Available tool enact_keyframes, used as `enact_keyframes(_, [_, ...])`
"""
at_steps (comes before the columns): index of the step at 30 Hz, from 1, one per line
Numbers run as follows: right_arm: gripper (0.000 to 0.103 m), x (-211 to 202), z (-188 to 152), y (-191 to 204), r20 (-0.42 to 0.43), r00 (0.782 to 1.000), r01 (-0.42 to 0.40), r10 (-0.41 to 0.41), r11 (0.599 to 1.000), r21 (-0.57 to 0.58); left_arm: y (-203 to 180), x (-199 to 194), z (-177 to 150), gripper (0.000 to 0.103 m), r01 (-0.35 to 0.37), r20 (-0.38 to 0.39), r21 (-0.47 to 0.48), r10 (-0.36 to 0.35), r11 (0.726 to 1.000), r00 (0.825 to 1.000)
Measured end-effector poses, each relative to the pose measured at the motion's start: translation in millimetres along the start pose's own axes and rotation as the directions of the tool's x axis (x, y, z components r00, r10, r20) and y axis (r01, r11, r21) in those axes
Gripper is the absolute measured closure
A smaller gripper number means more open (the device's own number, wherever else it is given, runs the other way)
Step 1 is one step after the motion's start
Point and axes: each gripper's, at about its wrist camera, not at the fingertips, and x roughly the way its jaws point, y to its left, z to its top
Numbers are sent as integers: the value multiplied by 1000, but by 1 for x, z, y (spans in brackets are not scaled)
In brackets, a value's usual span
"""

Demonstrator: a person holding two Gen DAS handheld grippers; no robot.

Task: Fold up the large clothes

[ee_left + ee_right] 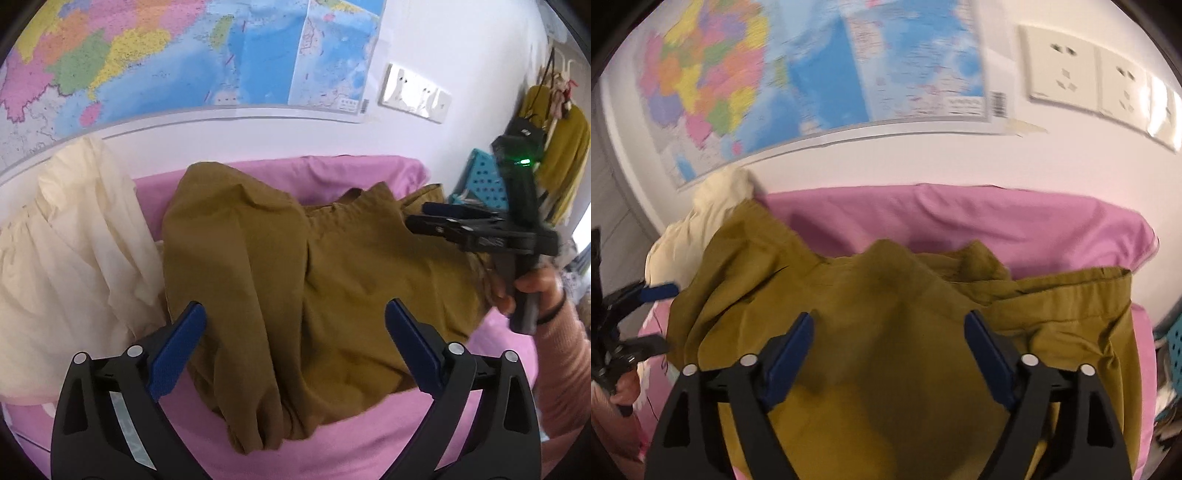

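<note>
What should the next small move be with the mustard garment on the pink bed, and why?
Probably bring the left gripper down onto the long sleeve-like fold of the mustard garment and pinch it. Both grippers stand open and hold nothing, the right gripper hovering over the bunched middle, and the cloth lies crumpled on the pink bed, not yet flat enough to fold.

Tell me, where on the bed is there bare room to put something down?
Bare pink sheet lies before the brown garment, and a strip between it and the wall. The left is crowded by the cream cloth.
</note>
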Motion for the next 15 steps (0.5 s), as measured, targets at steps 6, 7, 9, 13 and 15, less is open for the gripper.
enact_keyframes(6, [55, 22, 5, 19, -55, 998, -6, 3, 999, -52, -12, 18, -1, 10, -99, -16, 55, 100, 994, 995])
enact_keyframes(7, [64, 24, 5, 20, -60, 998, -5, 2, 999, -51, -13, 19, -2, 10, -110, -18, 66, 111, 992, 994])
enact_keyframes(9, [83, 29, 4, 24, -78, 996, -37, 33, 998, -53, -18, 22, -3, 10, -135, -17, 84, 137, 987, 990])
enact_keyframes(13, [99, 30, 1, 30, -72, 997, -11, 4, 996, -90, -21, 23, -4, 10, -145, -10, 91, 147, 985, 989])
enact_keyframes(15, [100, 24, 4, 28, -51, 999, -10, 6, 997, -72, -21, 23, -4, 10, -148, -10, 94, 149, 985, 989])
